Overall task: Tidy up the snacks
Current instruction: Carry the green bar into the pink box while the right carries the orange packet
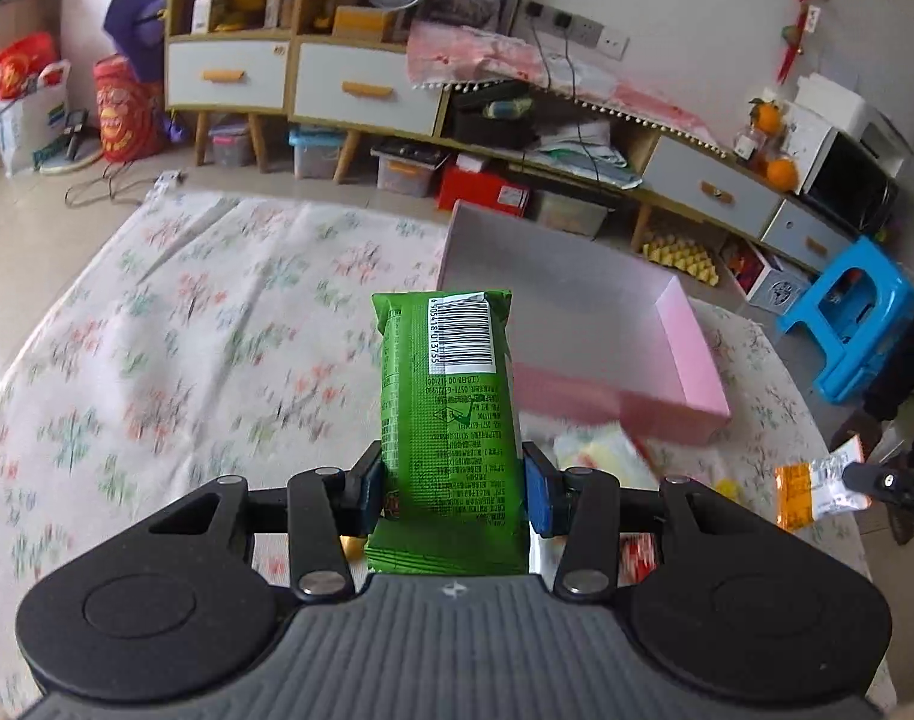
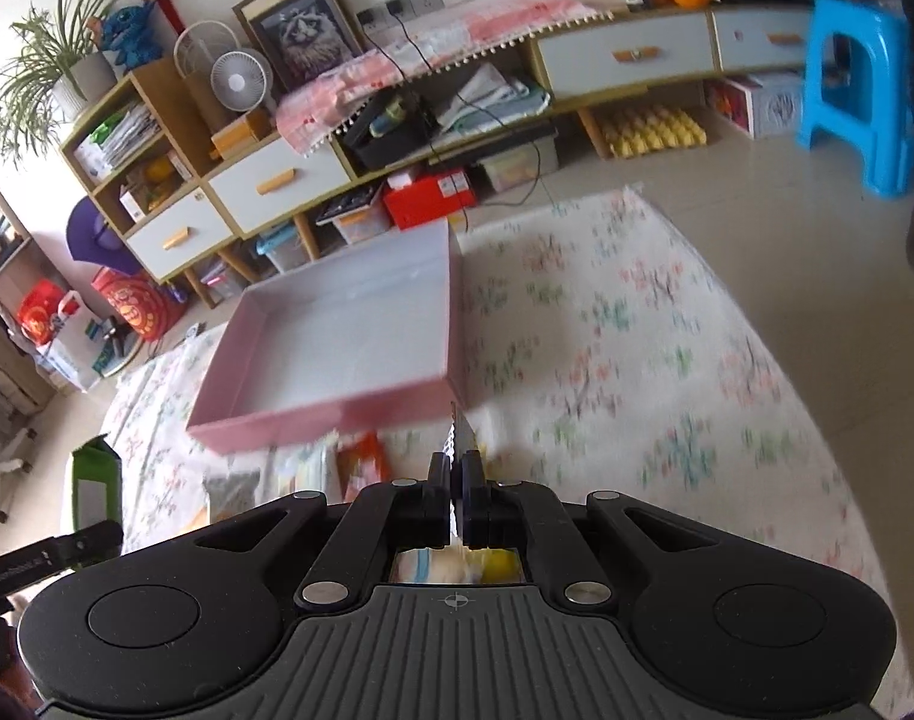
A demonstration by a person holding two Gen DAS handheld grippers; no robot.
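My left gripper is shut on a green snack pack, which stands upright between the blue pads with its barcode end up. Beyond it lies an open pink box, white inside and holding nothing. At the right edge of the left wrist view, my right gripper is shut on an orange-and-clear snack packet. In the right wrist view the right gripper pinches that packet's thin serrated edge just before the pink box. The green pack shows at far left.
Several loose snack packets lie on the floral tablecloth in front of the box. Low cabinets with drawers run along the far wall. A blue plastic stool stands on the floor at the right.
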